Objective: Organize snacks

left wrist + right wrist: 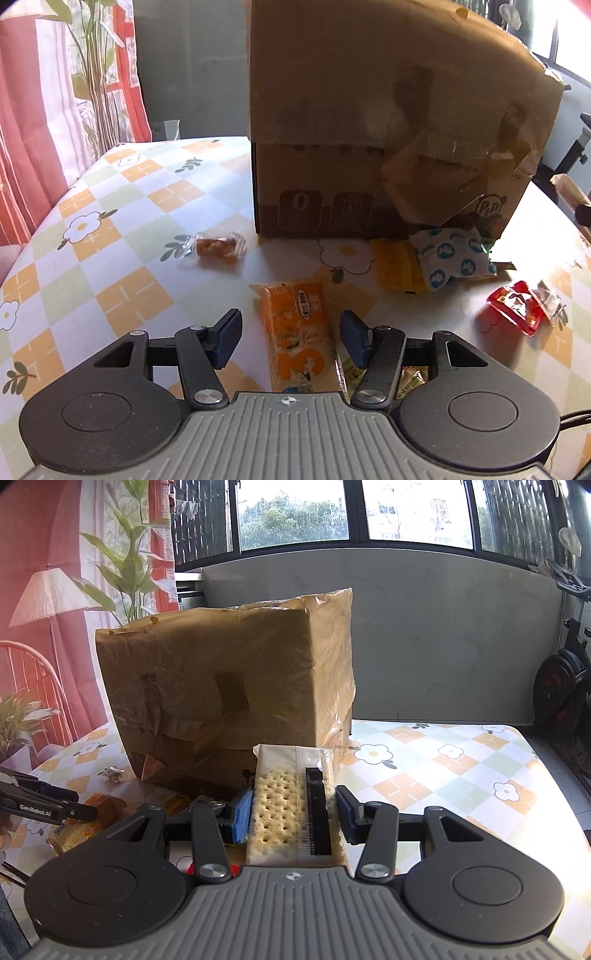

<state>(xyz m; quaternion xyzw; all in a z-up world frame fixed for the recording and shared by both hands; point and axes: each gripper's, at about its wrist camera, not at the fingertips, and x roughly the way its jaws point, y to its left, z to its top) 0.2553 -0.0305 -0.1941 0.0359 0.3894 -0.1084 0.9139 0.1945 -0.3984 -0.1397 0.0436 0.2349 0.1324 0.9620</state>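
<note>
left gripper [291, 338]: jaws apart, straddling orange snack packet [295, 332] lying on table [122, 295], pads clear of it | right gripper [293, 812]: jaws clamped on cracker packet [291, 805], held above table before cardboard box [221, 698]

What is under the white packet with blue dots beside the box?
A yellow packet lies under the white packet, sticking out on its left. Anything further beneath, by the box, is covered.

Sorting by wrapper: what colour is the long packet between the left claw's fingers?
Orange packet, clearest in the left wrist view.
</note>
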